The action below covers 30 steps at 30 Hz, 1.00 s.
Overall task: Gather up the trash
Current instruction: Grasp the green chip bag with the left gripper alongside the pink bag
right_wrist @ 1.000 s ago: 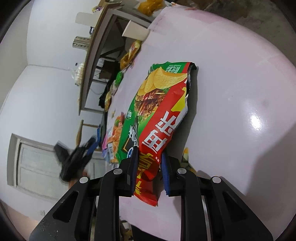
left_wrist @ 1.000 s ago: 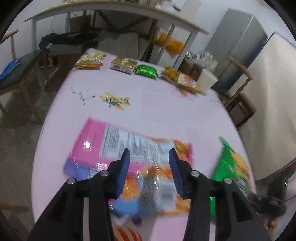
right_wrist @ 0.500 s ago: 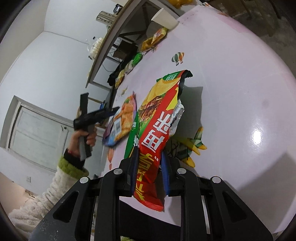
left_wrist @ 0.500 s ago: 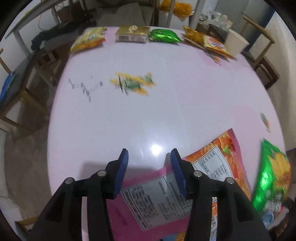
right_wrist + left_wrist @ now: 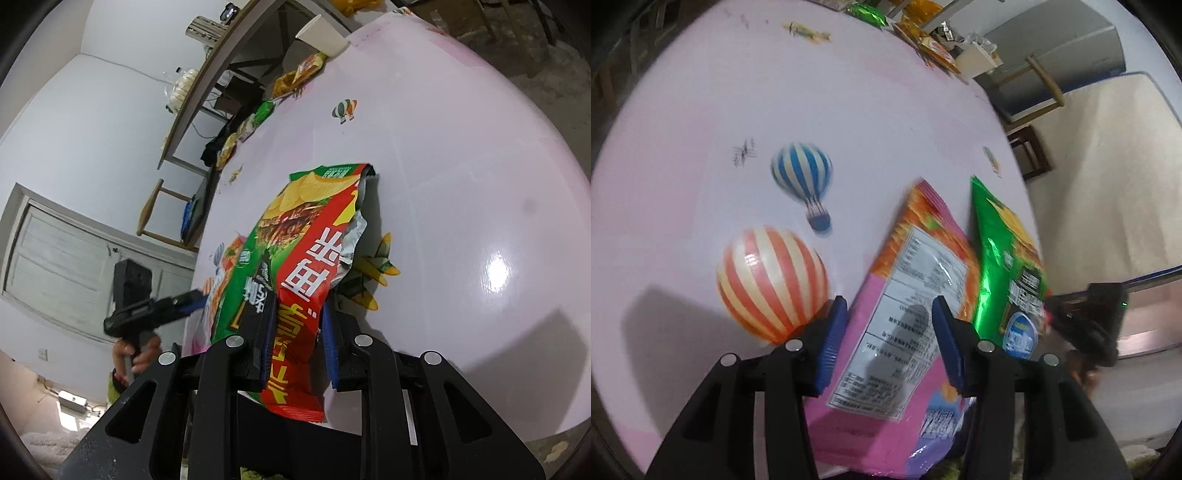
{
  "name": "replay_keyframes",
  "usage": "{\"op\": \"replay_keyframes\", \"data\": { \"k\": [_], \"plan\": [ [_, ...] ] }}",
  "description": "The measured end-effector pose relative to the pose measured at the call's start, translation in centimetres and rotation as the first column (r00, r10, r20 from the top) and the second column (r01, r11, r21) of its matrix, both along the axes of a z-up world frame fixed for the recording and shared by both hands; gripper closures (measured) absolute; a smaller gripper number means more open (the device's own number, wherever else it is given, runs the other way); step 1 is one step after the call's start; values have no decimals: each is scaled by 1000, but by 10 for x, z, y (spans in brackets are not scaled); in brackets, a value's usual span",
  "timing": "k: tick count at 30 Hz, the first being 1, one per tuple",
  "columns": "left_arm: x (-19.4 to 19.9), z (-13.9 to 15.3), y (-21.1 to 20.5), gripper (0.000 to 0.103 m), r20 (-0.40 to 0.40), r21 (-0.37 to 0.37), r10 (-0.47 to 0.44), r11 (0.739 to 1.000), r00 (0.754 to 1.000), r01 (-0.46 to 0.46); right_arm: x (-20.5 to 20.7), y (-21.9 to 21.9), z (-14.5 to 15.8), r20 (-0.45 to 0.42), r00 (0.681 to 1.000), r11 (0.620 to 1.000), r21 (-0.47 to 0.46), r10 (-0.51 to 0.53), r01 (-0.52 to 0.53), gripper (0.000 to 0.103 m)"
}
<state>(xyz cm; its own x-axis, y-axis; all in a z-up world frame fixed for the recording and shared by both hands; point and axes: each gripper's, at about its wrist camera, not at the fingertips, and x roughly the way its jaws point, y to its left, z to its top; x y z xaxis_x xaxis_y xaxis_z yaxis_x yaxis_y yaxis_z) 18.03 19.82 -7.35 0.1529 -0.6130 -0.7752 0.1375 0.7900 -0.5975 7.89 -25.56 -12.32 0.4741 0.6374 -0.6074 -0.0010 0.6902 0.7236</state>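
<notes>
Left wrist view: the left gripper [image 5: 888, 347] hovers with jaws apart over a pink snack bag [image 5: 908, 332] lying on the pink table [image 5: 775, 110], the bag's near end cut off by the frame; motion blur softens its print, and its long axis runs away from the camera. Right wrist view: the right gripper [image 5: 295, 339] pinches a green-and-red chip bag [image 5: 295, 258] at its lower end, bag stretching away across the table, hiding most of the pink one.

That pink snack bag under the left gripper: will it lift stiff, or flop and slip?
The pink snack bag lies flat and looks empty, so it is probably very light and floppy. Its glossy film catches glare, so it may slide on the table or slip from a shallow pinch by the left gripper.
</notes>
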Motion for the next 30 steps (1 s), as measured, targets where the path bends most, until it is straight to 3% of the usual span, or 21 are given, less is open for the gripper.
{"op": "replay_keyframes", "data": {
  "k": [4, 9, 15, 21, 22, 24, 30],
  "plan": [
    [-17, -5, -7, 57, -32, -109, -7, 994, 999, 3, 0, 3, -2, -6, 1000, 1000, -24, -13, 13, 81],
    [-22, -14, -15, 58, -80, -297, 9, 954, 997, -33, -3, 7, -5, -6, 1000, 997, -77, -6, 5, 81],
    [-17, -18, -19, 58, -97, -460, 51, 883, 994, -90, -1, 10, -10, -12, 1000, 994, -110, -15, 14, 81],
    [-13, -21, -33, 60, -106, -566, 44, 819, 993, -97, -5, 9, -13, -3, 1000, 992, -130, -1, 0, 81],
    [-12, -23, -32, 62, -117, -561, 45, 821, 992, -104, -4, 9, -13, -3, 1000, 991, -132, 2, -2, 82],
    [-11, -28, -36, 75, -135, -528, 62, 840, 989, -125, -4, 9, -13, -2, 1000, 991, -131, 3, -3, 82],
    [-9, -33, -30, 84, -142, -478, 81, 867, 987, -139, -12, -7, -5, 15, 1000, 993, -113, -12, 14, 84]
  ]
}}
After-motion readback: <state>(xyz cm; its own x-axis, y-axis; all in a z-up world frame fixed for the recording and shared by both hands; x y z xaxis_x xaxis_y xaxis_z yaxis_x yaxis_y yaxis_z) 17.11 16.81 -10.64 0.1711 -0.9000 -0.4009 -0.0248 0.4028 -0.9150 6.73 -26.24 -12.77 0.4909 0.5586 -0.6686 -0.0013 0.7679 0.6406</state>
